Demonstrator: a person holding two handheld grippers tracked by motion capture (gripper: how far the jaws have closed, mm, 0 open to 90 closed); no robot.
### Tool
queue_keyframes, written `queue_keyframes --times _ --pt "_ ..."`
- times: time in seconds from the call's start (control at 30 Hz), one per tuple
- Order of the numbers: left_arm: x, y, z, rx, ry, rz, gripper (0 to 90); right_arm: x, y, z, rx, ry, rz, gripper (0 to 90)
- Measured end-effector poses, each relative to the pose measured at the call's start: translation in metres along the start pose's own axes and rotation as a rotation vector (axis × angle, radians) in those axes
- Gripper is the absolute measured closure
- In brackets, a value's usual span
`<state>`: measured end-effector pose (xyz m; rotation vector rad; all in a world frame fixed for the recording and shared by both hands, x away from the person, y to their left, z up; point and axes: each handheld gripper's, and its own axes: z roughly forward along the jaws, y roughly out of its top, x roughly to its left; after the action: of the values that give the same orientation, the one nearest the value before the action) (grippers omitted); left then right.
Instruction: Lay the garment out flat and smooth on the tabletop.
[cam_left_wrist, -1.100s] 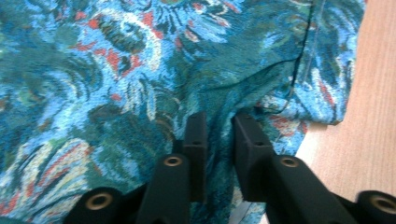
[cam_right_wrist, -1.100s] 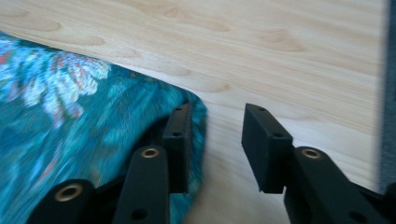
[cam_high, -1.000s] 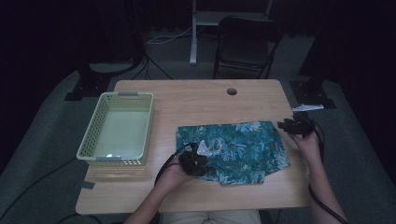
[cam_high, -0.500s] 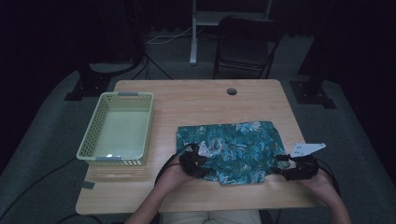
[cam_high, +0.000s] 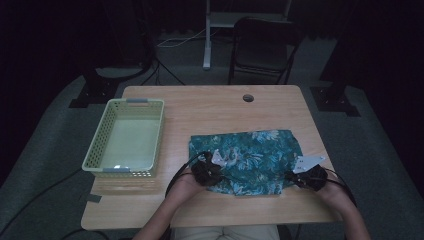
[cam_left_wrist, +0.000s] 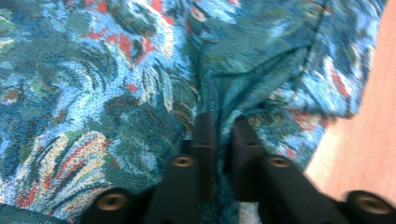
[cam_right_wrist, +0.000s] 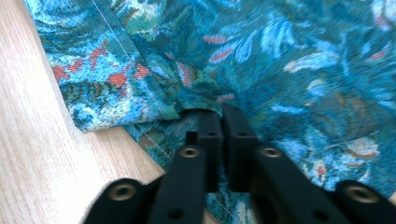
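On the table (cam_high: 210, 107), near my edge: one cloth (cam_high: 250, 160), folded, teal with a pale leaf print and small red-orange flecks, lying flat right of the basket (cam_high: 127, 140) and apart from it.

Change from a second ago: my right gripper (cam_high: 306, 178) was up beside the cloth's far right corner; half a second ago it had come down to the near right corner, and it sits there now, scarcely shifted. My left gripper (cam_high: 206, 171) has stayed at the near left part of the cloth throughout. The cloth's outline has tightened slightly on the right side.

Left gripper, own view (cam_left_wrist: 219, 135): jaws drawn close with a ridge of cloth (cam_left_wrist: 140, 70) pinched up between them; a hemmed edge runs to the right, bare wood beyond it.

Right gripper, own view (cam_right_wrist: 219, 126): jaws nearly together, nipping the cloth (cam_right_wrist: 289, 60) just where an upper layer's stitched hem ends; a lower layer shows beneath, table (cam_right_wrist: 37, 154) to the left.

Cloth surface: mostly smooth, a few creases near each grip, layered at the near edge.

Basket: pale green, perforated walls, nothing visible inside.
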<state>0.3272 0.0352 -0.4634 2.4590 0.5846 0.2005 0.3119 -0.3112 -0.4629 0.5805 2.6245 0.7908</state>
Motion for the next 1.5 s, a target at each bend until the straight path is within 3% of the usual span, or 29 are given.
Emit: queue_keyframes --times 0.13,0.17,0.23,0.27,0.33,0.37,0.47,0.5,0.57,0.7,0.83,0.9,0.93,1.07,1.2,1.33,1.5 --pt "-0.013 0.003 -0.009 0.022 0.003 0.063 88.9 0.001 0.002 -0.009 -0.024 0.023 0.012 88.6" --pt "-0.016 0.004 -0.013 0.015 -0.026 0.073 89.0 0.002 0.003 -0.012 -0.025 0.026 0.011 88.6" --pt "-0.018 0.007 -0.022 -0.024 -0.084 0.077 89.1 0.002 0.004 -0.019 -0.036 0.093 0.017 88.6" --pt "-0.015 0.008 -0.028 -0.049 -0.101 0.069 89.1 0.002 0.006 -0.023 -0.056 0.16 0.019 88.5" --pt "-0.004 0.011 -0.036 -0.114 -0.075 0.011 89.1 -0.006 0.008 -0.031 -0.163 0.253 0.058 88.5" --pt "0.003 0.012 -0.04 -0.137 -0.045 -0.018 89.1 -0.014 0.008 -0.034 -0.22 0.29 0.12 88.5" --pt "0.029 0.013 -0.043 -0.192 -0.025 -0.124 89.1 -0.044 0.006 -0.032 -0.296 0.315 0.289 88.4" --pt "0.037 0.014 -0.041 -0.197 -0.037 -0.148 89.2 -0.054 0.005 -0.029 -0.295 0.305 0.349 88.4" --pt "0.049 0.016 -0.032 -0.192 -0.054 -0.179 89.2 -0.072 0.005 -0.017 -0.253 0.281 0.423 88.3" --pt "0.065 0.02 -0.011 -0.139 -0.035 -0.205 89.2 -0.091 0.011 0.011 -0.156 0.261 0.496 88.3" --pt "0.085 0.022 0.003 -0.131 -0.024 -0.28 89.2 -0.109 0.01 0.028 -0.164 0.26 0.607 88.2" --pt "0.091 0.023 0.011 -0.096 0.003 -0.283 89.1 -0.119 0.007 0.036 -0.162 0.286 0.687 88.1" --pt "0.093 0.023 0.013 -0.091 0.005 -0.288 89.1 -0.121 0.008 0.04 -0.142 0.273 0.7 88.1" --pt "0.101 0.02 0.019 -0.094 0.012 -0.319 88.8 -0.127 0.01 0.05 -0.094 0.234 0.71 88.0" --pt "0.104 0.015 0.02 -0.104 -0.008 -0.337 88.7 -0.12 0.015 0.055 -0.048 0.216 0.66 88.5" --pt "0.099 0.011 0.016 -0.096 -0.021 -0.331 89.1 -0.111 0.017 0.051 -0.039 0.221 0.61 88.8" --pt "0.077 -0.002 0.007 -0.07 -0.083 -0.266 89.6 -0.086 0.011 0.036 -0.03 0.263 0.552 89.2"
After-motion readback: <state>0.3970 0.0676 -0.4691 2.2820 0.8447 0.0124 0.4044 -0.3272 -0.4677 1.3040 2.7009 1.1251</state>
